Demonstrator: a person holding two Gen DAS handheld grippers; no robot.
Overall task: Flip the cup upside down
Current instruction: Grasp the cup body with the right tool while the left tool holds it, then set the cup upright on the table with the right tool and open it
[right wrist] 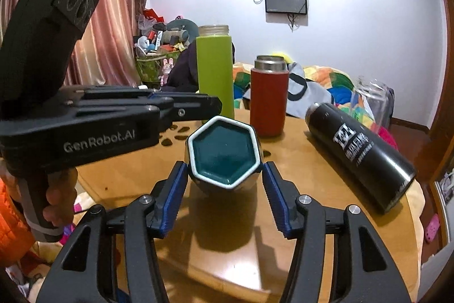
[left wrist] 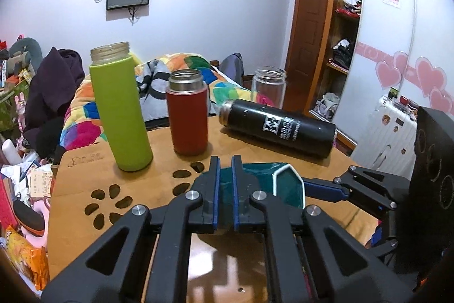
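Observation:
The cup (right wrist: 224, 158) is a hexagonal teal mug with a white rim. It is tipped on its side, held above the wooden table, mouth facing the right wrist camera. In the left wrist view the cup (left wrist: 286, 185) shows to the right behind the fingers. My left gripper (left wrist: 225, 165) is nearly closed on part of the cup; the exact grip point is hidden. My right gripper (right wrist: 224, 172) is open, its blue pads (right wrist: 272, 186) on either side of the cup without touching it.
On the round wooden table (right wrist: 312, 203) stand a green bottle (left wrist: 119, 110), a red flask (left wrist: 187, 111) and a clear jar (left wrist: 268, 87). A black flask (left wrist: 278, 127) lies on its side at the right. A bed with a colourful quilt (left wrist: 85, 115) is behind.

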